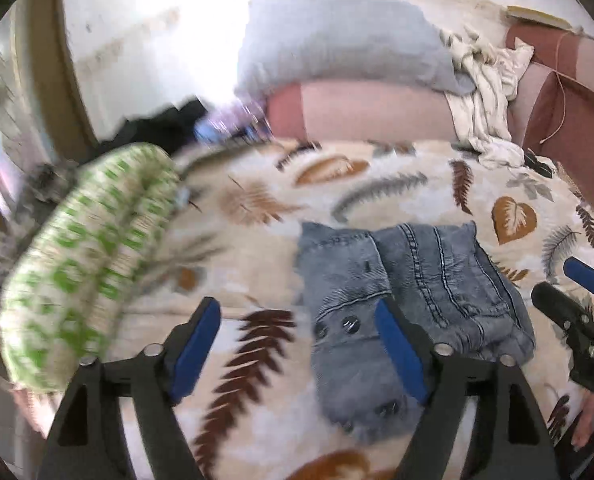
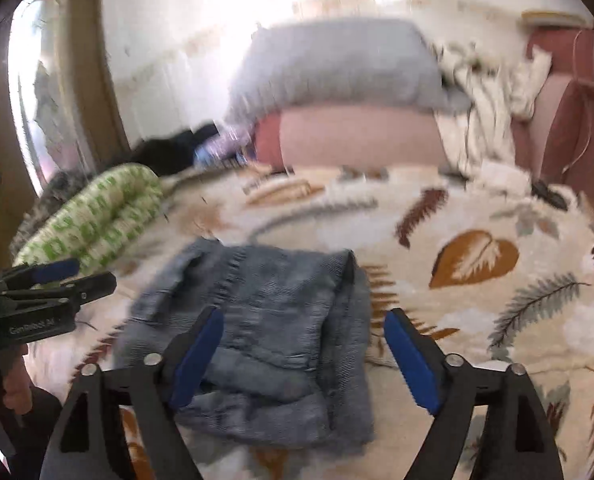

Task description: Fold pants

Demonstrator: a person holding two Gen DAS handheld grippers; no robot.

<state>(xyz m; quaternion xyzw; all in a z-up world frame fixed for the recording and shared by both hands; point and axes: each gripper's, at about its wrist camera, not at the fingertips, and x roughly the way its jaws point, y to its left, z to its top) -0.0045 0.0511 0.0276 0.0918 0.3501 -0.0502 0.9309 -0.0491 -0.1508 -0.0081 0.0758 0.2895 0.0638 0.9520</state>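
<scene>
Our left claw [image 1: 297,344] and right claw [image 2: 303,354] both gape wide, holding nothing, above the folded jeans [image 2: 257,320] lying on the leaf-print bedspread [image 2: 477,220]. We judge a careless brush could spring the soft bundle open.

Folded pants [image 1: 409,312] on bedspread [image 1: 377,200], bolster [image 1: 85,264] left, pillow [image 1: 341,40] behind.

Home bedroom, bed under leaf-print blanket [image 1: 377,184], grey pillow [image 1: 337,44], rumpled sheets [image 1: 485,96]
</scene>
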